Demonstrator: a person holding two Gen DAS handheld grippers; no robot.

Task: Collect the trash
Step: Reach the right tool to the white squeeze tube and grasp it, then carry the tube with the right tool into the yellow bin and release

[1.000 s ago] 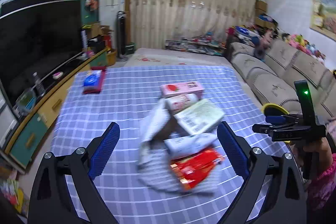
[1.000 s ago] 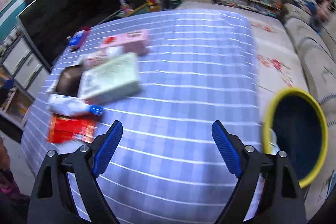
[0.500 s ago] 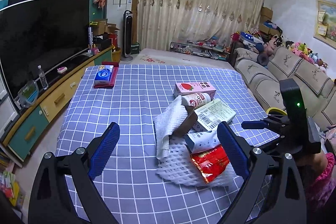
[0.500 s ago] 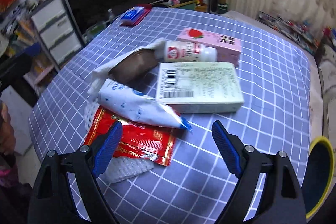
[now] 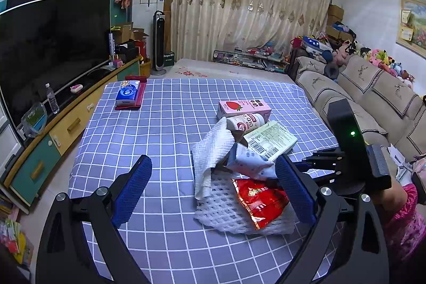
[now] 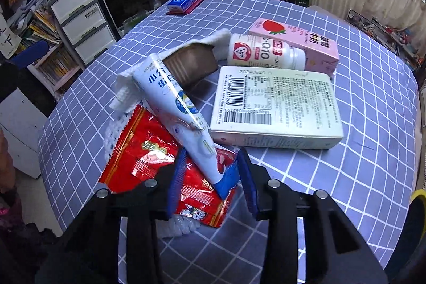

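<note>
Right claw (image 6: 213, 177) has narrowed around white pouch (image 6: 175, 108).

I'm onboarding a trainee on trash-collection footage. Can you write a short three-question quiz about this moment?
1. True or false: the left tongs are wide open and hold nothing.
2. Multiple choice: the right tongs have their fingers on either side of which item?
A. the pink strawberry milk carton
B. the blue end of the white and blue pouch
C. the white bottle
3. Fill in: the red snack wrapper lies on a white ____ net.

Key: 1 true. 2 B; the pads look narrowed around it, though firm contact is hard to judge. 3 foam.
</note>
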